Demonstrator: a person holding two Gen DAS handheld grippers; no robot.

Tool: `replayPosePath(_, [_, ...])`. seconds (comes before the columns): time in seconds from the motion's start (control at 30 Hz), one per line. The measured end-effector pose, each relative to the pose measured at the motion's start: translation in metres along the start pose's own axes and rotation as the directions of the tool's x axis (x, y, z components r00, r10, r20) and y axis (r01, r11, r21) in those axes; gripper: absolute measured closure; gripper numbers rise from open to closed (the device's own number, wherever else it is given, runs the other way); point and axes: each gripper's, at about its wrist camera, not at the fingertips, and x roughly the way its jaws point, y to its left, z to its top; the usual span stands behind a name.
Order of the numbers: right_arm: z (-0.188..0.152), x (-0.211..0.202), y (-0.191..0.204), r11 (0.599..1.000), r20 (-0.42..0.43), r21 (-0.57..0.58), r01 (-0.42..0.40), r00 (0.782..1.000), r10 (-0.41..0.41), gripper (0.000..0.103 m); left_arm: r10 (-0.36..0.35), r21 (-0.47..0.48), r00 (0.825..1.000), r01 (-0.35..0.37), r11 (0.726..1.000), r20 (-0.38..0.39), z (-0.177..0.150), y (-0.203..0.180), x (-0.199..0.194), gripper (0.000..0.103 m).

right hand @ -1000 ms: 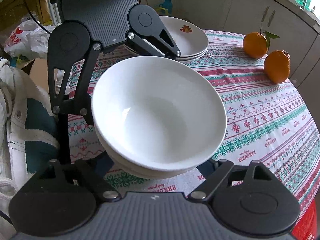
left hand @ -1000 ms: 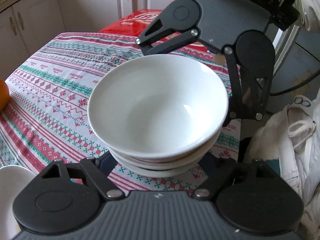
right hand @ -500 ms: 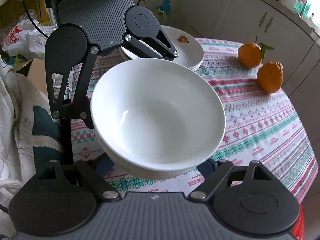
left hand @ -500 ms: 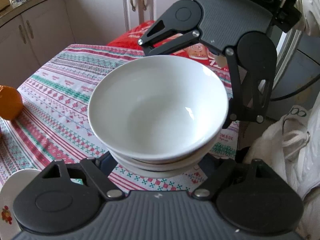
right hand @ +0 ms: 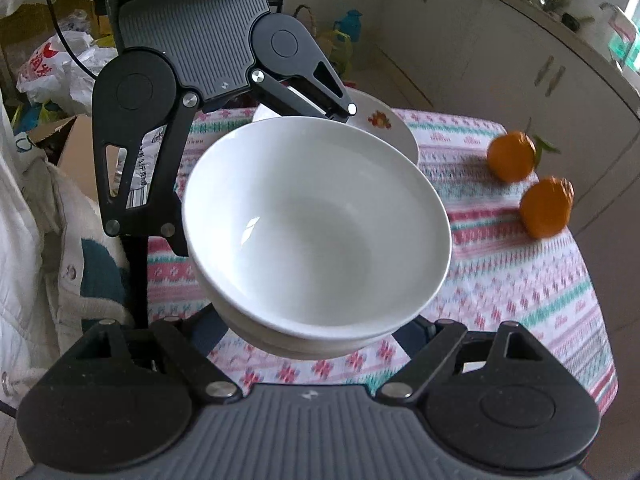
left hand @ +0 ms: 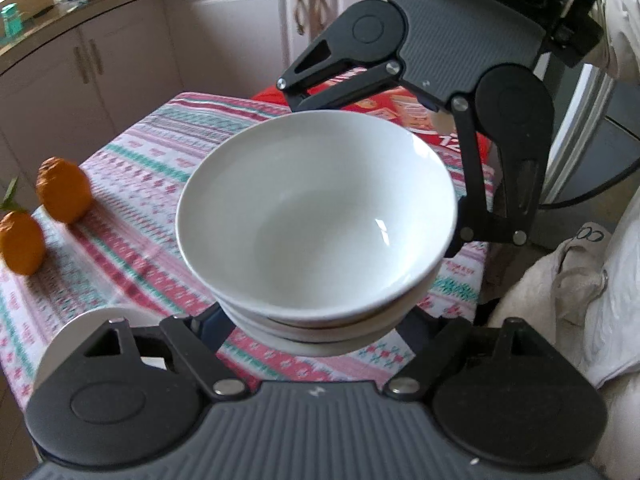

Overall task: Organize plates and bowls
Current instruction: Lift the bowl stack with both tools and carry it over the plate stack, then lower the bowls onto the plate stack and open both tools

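Observation:
A stack of white bowls [left hand: 316, 232] hangs in the air between my two grippers, above the striped tablecloth [left hand: 132, 184]. My left gripper [left hand: 316, 328] has its jaws spread wide around the base of the stack from one side. My right gripper [right hand: 316, 332] does the same from the opposite side, and each shows across the bowls in the other's view. The fingertips are hidden under the bowls [right hand: 320, 228]. A stack of flower-printed plates [right hand: 380, 124] sits on the table beyond the bowls in the right wrist view; its rim [left hand: 76, 324] shows low left in the left wrist view.
Two oranges [right hand: 528, 184] lie on the tablecloth [right hand: 520, 280] near the far edge, also seen in the left wrist view [left hand: 44, 208]. Kitchen cabinets [left hand: 120, 56] stand behind. A red box [left hand: 400, 104], plastic bags [right hand: 60, 68] and white cloth [left hand: 580, 280] crowd the table's other side.
The bowl stack has risen higher above the table with both grippers, and the view has swung so the oranges and plates sit farther below and closer into frame.

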Motion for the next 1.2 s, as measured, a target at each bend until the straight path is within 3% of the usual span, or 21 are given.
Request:
replayPosePath(0.57, [0.097,0.064,-0.022,0.980,0.061,-0.186,-0.066,0.995,0.079,0.013,0.182,-0.130,0.983,-0.185,0.974,-0.041,-0.057,0.059,-0.055,0.019])
replayPosePath(1.2, [0.113,0.107,-0.044,0.984,0.016,-0.149,-0.098,0.995,0.102,0.014,0.166,-0.211,0.985,-0.173,0.962,-0.052,-0.084,0.101,-0.040,0.019])
